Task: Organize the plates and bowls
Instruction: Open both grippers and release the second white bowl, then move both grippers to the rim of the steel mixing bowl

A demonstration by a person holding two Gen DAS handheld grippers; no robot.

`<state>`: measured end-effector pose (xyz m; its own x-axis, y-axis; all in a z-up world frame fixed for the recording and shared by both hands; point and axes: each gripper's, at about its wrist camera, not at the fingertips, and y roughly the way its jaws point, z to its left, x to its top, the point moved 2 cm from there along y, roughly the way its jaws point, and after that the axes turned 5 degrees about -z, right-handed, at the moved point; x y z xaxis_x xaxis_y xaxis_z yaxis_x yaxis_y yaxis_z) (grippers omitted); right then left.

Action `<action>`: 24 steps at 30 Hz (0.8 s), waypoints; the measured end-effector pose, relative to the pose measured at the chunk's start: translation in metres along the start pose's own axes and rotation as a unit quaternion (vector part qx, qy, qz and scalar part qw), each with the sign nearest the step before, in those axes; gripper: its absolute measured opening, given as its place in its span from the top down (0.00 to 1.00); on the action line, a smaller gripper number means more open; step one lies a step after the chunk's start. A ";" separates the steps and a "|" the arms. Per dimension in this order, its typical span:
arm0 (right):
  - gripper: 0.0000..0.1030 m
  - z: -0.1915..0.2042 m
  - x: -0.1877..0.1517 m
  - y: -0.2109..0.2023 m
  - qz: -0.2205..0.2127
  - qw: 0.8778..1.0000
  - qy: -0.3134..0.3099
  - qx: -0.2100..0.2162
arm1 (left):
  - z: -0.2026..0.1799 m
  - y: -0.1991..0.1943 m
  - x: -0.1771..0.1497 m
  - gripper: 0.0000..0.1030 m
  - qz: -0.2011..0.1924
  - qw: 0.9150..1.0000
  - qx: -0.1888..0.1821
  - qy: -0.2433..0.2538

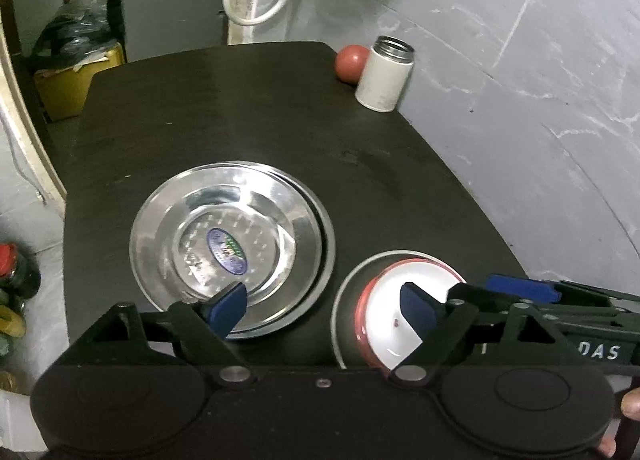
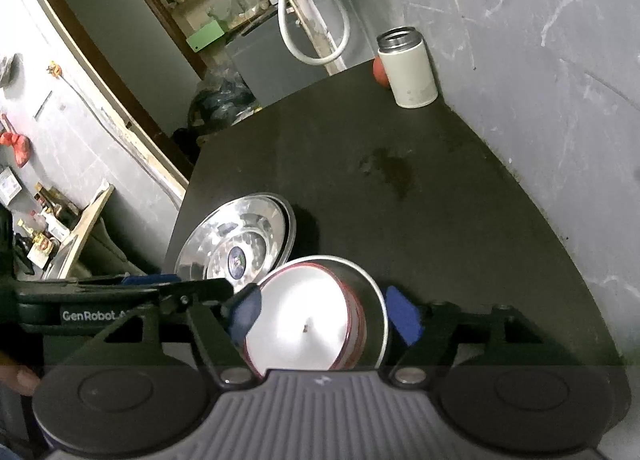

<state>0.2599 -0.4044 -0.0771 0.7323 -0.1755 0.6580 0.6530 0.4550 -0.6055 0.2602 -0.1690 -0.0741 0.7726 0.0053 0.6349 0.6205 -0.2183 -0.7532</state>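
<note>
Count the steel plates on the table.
3 visible: two stacked plates at the table's left, and one plate under the white bowl at right. More may be hidden in the stack.

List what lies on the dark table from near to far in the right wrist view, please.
white bowl with red rim inside a steel bowl → stacked steel plates → dark stain → white steel-rimmed canister.

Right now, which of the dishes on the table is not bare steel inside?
The red-rimmed bowl, white inside, nested in a steel bowl between the right gripper's fingers. The steel plates beside it are all shiny metal.
</note>
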 end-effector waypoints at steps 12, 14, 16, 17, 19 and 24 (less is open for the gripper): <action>0.00 -0.030 0.002 -0.005 -0.024 0.993 0.038 -0.107 | 0.024 -0.001 -0.006 0.01 0.014 0.998 0.044 -0.053; 0.00 -0.036 0.000 -0.001 -0.015 0.991 0.045 -0.128 | 0.027 0.001 -0.009 0.01 0.023 0.997 0.052 -0.061; 0.00 -0.040 -0.003 0.002 -0.005 0.988 0.049 -0.143 | 0.031 0.003 -0.013 0.01 0.035 0.995 0.060 -0.068; 0.00 -0.041 -0.004 0.003 -0.002 0.988 0.049 -0.149 | 0.032 0.005 -0.015 0.01 0.042 0.995 0.063 -0.072; 0.00 -0.042 -0.007 0.005 0.004 0.986 0.048 -0.157 | 0.035 0.008 -0.019 0.01 0.056 0.993 0.070 -0.078; 0.00 -0.046 -0.011 0.007 0.025 0.984 0.043 -0.170 | 0.035 0.015 -0.026 0.01 0.078 0.991 0.072 -0.084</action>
<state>0.2654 -0.4396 -0.1092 0.7688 -0.2401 0.5926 0.6324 0.1485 -0.7603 0.2545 -0.1385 -0.1081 0.8647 0.1468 0.4804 0.4951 -0.0876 -0.8644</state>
